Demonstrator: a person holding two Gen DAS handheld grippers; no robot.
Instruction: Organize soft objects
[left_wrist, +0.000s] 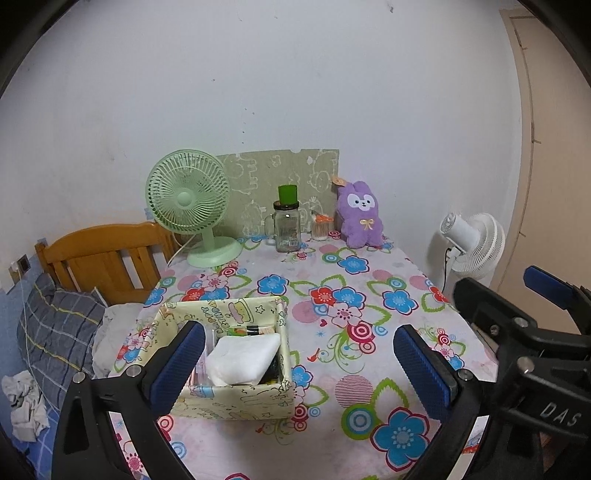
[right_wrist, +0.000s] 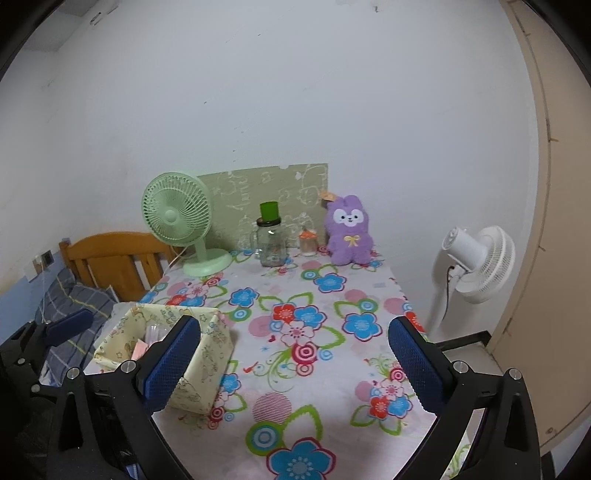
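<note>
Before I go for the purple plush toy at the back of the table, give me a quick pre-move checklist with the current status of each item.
1. Left claw open and empty: ok.
2. Right claw open and empty: ok.
3. Plush toy in view, upright at the back of the table: ok.
4. Path across the tablecloth to the toy free of things: ok.
5. Glass jar and small container stand close to the toy's left side, knock risk: not ok.
6. Room left in the fabric box: cannot tell; a white pack already fills much of it.
</note>
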